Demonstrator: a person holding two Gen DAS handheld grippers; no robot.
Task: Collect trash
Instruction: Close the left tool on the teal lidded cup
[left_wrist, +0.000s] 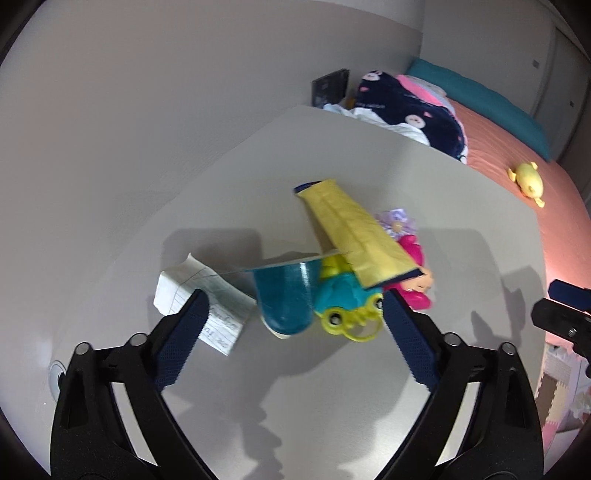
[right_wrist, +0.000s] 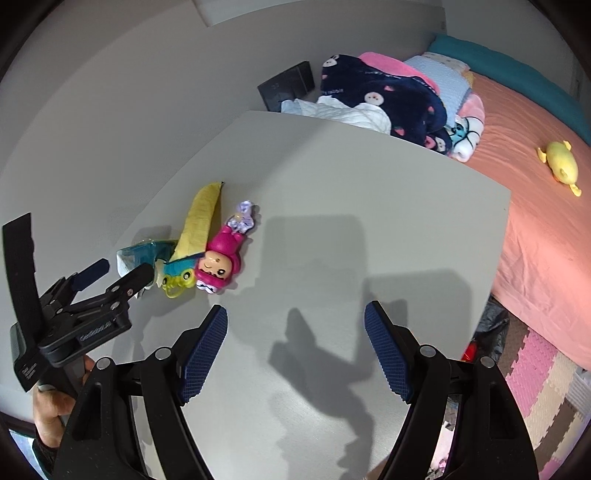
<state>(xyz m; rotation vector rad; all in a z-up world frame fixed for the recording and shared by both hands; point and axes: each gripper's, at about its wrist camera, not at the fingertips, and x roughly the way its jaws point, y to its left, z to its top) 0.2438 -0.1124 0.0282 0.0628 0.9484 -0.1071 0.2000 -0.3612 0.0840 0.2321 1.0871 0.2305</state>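
Currently the left gripper hangs over a grey table with its jaws spread and nothing pressed between them. Just ahead of its fingertips lie a teal plastic cup on its side, a yellow wrapper and a crumpled lined paper by the left finger. The right gripper stands open over bare tabletop, the cluster ahead to its left.

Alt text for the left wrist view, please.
The open left gripper hovers over a grey table, its fingers framing a small pile: a teal plastic cup on its side, a yellow wrapper, crumpled lined paper, and teal-yellow and pink toys. A bed lies beyond.
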